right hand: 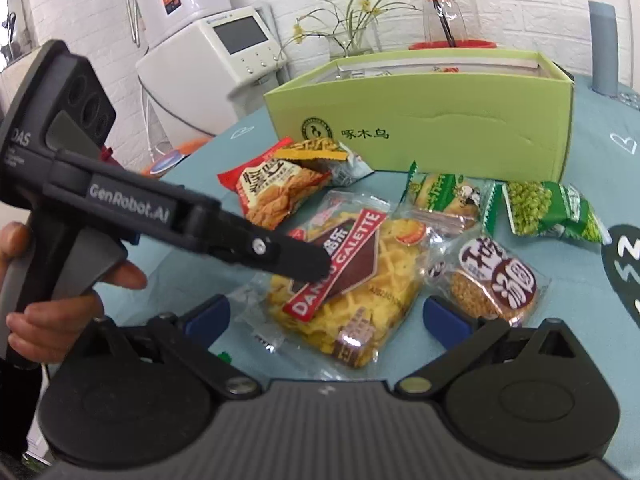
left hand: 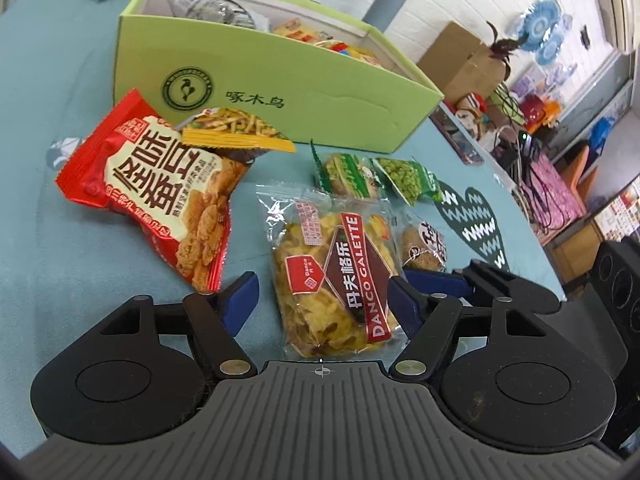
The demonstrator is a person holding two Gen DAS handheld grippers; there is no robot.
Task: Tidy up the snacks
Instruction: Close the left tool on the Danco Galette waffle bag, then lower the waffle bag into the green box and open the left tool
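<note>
1. Landmark: a green box [left hand: 280, 92] stands open-topped on the blue tablecloth [left hand: 60, 240], with several packets visible inside it.
2. The Danco Galette packet [left hand: 332, 280] lies flat on the cloth in front of the green box, well clear of its front wall.
3. The left gripper [left hand: 322, 296] straddles the near part of the Galette packet. Its blue pads stand either side of the wrapper with a gap showing; jaws parted, nothing clamped.
4. The right gripper [right hand: 326, 316] hovers over the same packet from the opposite side, jaws apart and empty; a hand [right hand: 52, 312] grips the left tool's handle.
5. A red bean-snack packet [left hand: 156, 196] lies before the box's logo corner, with a yellow-edged noodle packet [left hand: 236, 130] resting on its top edge, next to the box front.
6. Two green packets [left hand: 384, 180] lie side by side between the box and the Galette packet.
7. A round brown cake packet [right hand: 496, 284] lies just beside the Galette packet, farther from the box than the green pair.
</note>
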